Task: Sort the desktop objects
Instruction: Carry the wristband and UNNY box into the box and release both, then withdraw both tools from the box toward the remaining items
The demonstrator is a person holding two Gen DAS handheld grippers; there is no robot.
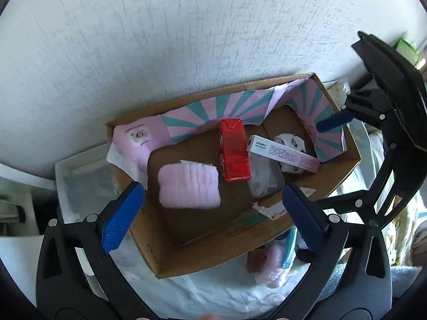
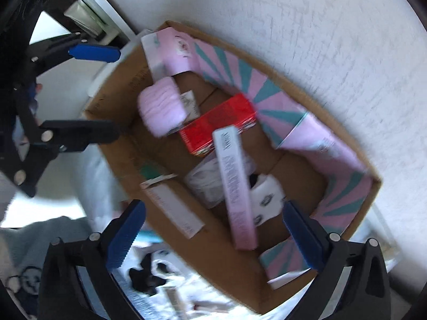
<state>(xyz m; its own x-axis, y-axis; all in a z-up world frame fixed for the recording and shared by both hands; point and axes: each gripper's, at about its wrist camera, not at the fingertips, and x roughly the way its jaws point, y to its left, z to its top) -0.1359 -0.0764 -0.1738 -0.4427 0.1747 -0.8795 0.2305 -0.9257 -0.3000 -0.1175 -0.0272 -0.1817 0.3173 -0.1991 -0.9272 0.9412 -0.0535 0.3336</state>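
While both claws gape empty, left claw (image 1: 210, 213), right claw (image 2: 212, 233) hover over cardboard box (image 1: 165, 264) near rim.

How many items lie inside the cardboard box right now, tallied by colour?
Inside the cardboard box:
Pink: 2, the fluffy pink cloth and the long pink UNMV box
Red: 1, the red carton
White: 2, the white printed sock and the clear-wrapped white packet
Total: 5
Both grippers hover open above the box, holding nothing.

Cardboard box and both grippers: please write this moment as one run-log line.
left gripper: open, empty | right gripper: open, empty | brown cardboard box: holds red carton, fluffy pink cloth, long pink-white UNMV box
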